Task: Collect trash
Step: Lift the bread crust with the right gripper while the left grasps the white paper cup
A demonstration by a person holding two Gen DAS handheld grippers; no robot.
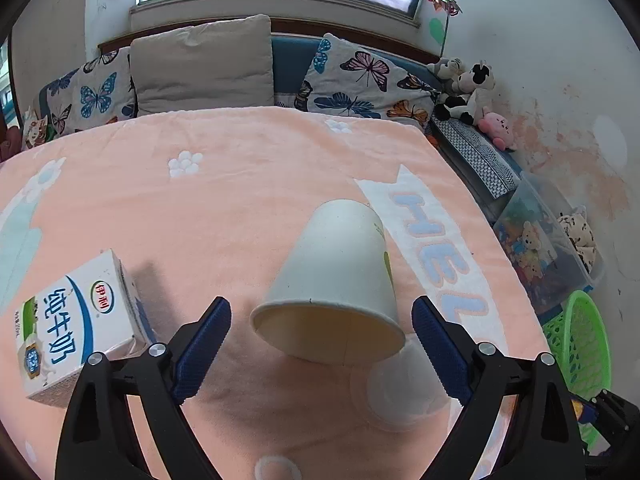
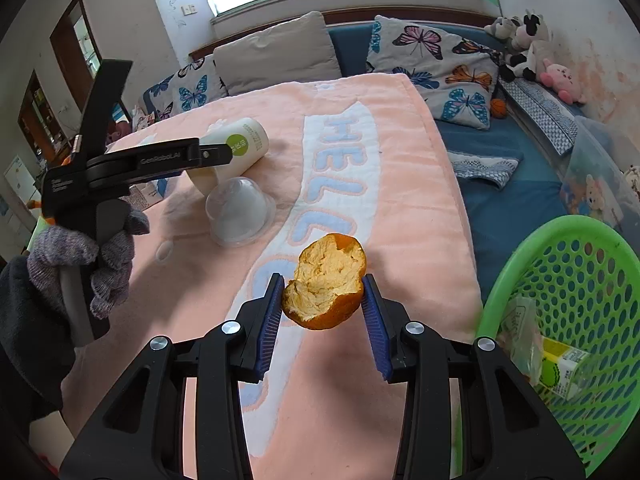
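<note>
Light, crushable paper cup (image 1: 336, 280) lying between wide-apart left gripper (image 1: 320, 340); right gripper (image 2: 323, 304) clamped on orange peel (image 2: 326, 280).
Best taken gently across the sidewall, near the stiffer rim.

A matt paper cup (image 1: 336, 280) lies between the ribbed blue rubbery pads (image 1: 202, 350) of my left tool (image 1: 320, 320), its black plastic arms smooth, with bright metal screws. The fleecy peach blanket (image 1: 200, 208) beneath looks soft and napped. Left of that tool sits a glossy printed milk carton (image 1: 76, 328); just beyond its right pad, a clear plastic cup (image 1: 400, 392). My right tool (image 2: 323, 300) pinches dimpled orange peel (image 2: 326, 284), pithy inside; to its right, a shiny green perforated plastic basket (image 2: 576, 280).
</note>
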